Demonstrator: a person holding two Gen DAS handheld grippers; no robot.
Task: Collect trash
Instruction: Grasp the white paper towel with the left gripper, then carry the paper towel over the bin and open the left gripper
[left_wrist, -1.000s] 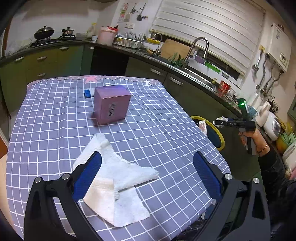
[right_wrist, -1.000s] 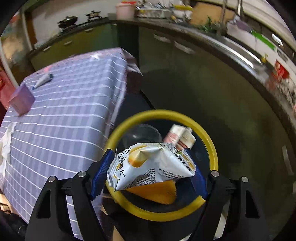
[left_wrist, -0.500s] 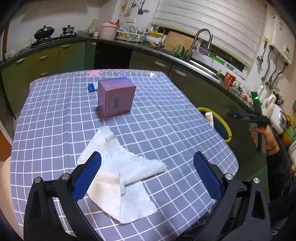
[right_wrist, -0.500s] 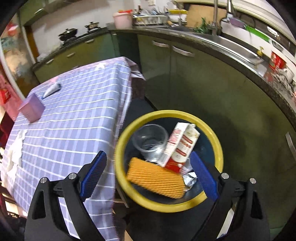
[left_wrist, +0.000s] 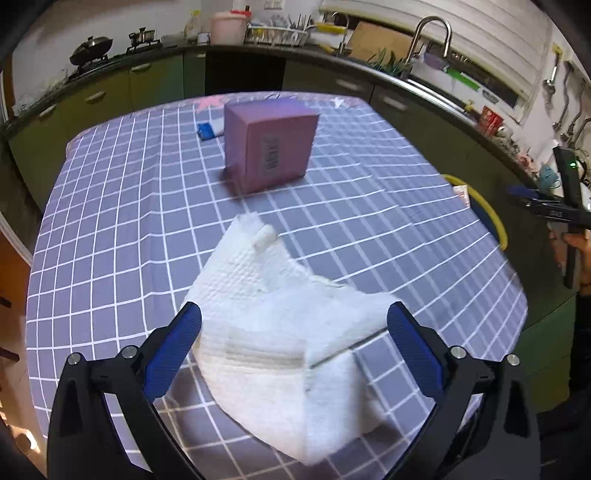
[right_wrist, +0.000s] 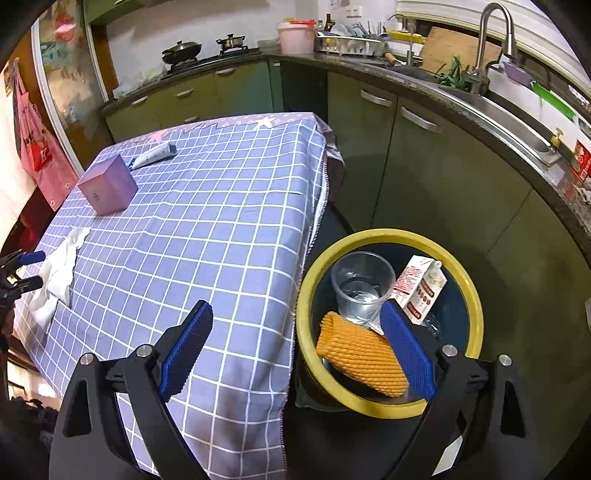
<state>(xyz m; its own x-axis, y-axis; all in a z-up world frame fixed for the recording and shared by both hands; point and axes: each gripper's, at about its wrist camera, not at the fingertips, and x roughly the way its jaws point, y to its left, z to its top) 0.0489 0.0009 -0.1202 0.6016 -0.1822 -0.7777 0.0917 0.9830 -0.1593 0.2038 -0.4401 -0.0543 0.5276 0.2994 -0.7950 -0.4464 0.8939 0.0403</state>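
Checked tablecloth (left_wrist: 110, 229): left claw (left_wrist: 293, 321) wide open over paper towel (left_wrist: 280, 332); only right view shows bin (right_wrist: 306, 284); right claw (right_wrist: 295, 325) open, empty.

A checked tablecloth (left_wrist: 110, 206) is covering the table. Green cabinets (right_wrist: 417, 147) are running under a dark counter (right_wrist: 461, 107), where a tap (right_wrist: 491, 33) is arching over the sink and a pan (right_wrist: 181, 50) is sitting on the stove.

Embossed white paper towel (left_wrist: 280, 332)
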